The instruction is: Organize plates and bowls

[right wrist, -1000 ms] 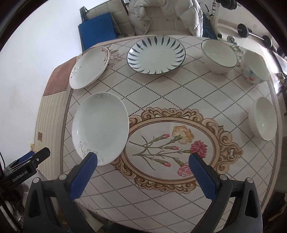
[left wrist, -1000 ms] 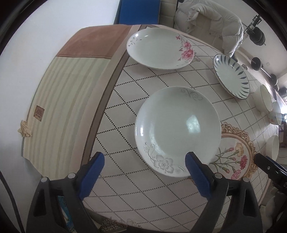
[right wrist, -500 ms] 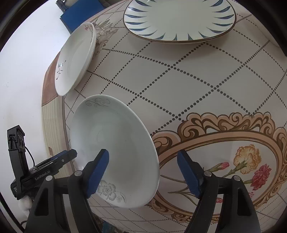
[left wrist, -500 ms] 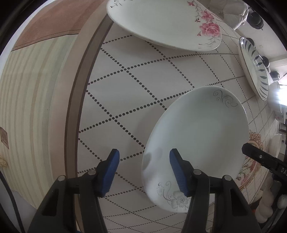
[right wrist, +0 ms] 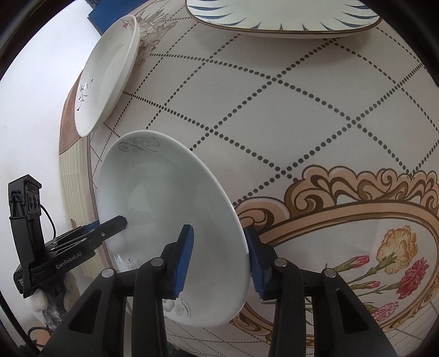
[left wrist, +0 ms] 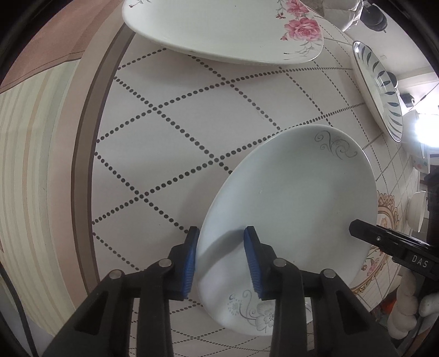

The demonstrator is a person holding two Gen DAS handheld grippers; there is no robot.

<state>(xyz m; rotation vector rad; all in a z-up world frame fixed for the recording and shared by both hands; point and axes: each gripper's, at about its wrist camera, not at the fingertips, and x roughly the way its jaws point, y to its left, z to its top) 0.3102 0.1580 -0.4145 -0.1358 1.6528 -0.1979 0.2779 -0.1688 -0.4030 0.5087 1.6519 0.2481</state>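
Clearly, both grippers have gone to the same plate, one on each side of it, and I think this is so that a wide, shallow dish can be lifted level and not tip. The grey-flowered plate (left wrist: 288,206) lies on the table (left wrist: 170,115), near its left edge and on the near side. The pink-rose plate (left wrist: 219,30) is farther away on the same left side, apart from it. The blue-leaf plate (right wrist: 282,16) is far and more to the right, so I judge these as the likely places to stack.

The left gripper (left wrist: 221,259) stands over the plate's left rim. One blue pad (left wrist: 189,261) is just outside the rim and the other is above the inner surface. The jaws are closing and are already rather narrow, with the rim between them. Whether the pads press on it yet I cannot tell.

The right gripper (right wrist: 218,261) does the same on the plate's right rim. One pad (right wrist: 182,259) is over the inside and the other is outside at the edge. These jaws are closing too, with the rim in the gap, and a small space seems to remain at the inner pad.
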